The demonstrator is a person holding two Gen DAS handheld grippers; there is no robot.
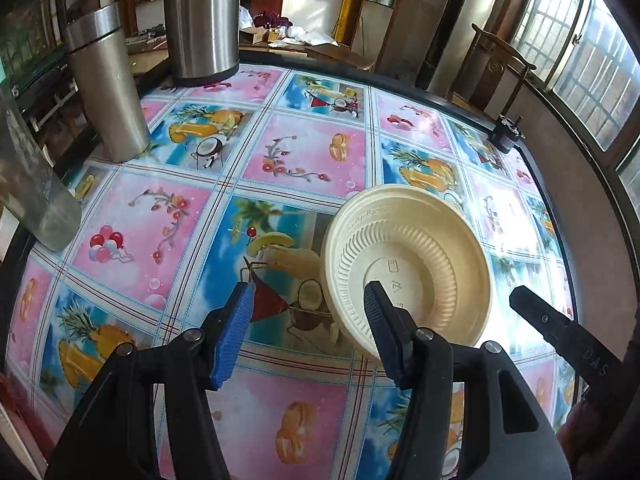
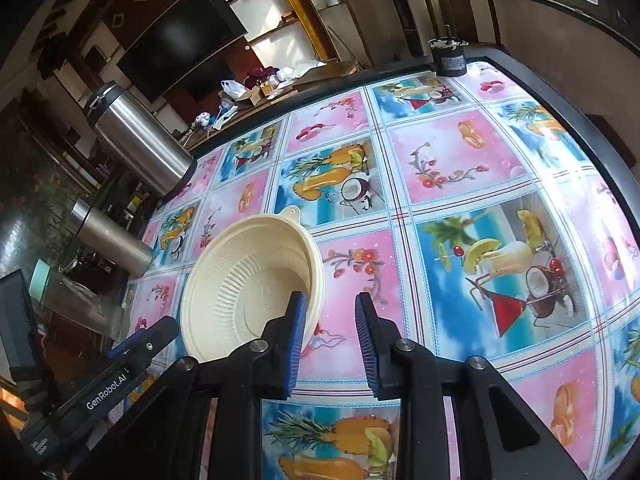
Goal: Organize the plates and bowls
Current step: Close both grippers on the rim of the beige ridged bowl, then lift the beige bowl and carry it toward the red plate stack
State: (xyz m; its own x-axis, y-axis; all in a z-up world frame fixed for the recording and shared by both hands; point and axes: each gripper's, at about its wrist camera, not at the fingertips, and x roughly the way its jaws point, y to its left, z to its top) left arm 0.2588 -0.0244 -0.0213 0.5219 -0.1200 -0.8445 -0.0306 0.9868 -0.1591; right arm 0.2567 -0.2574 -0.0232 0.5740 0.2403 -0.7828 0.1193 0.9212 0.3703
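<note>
One cream ribbed plastic bowl [image 1: 416, 248] rests on the fruit-print tablecloth [image 1: 304, 152], seemingly tipped a little. My left gripper [image 1: 310, 308] is open around the bowl's left rim, its right finger inside the bowl and its left finger outside over the cloth. In the right wrist view the bowl [image 2: 240, 280] lies left of centre with a small tab on its far rim. My right gripper [image 2: 330, 320] is open, its left finger overlapping the bowl's right rim and its right finger over the cloth. No plates are in view.
Two steel flasks [image 1: 200, 20] [image 1: 108, 88] and a clear glass jar [image 1: 32, 184] stand at the table's far left. A small black cylinder [image 2: 448, 56] sits at the far right corner, near a wooden chair [image 1: 496, 68]. The dark table edge [image 2: 580, 128] curves along the right.
</note>
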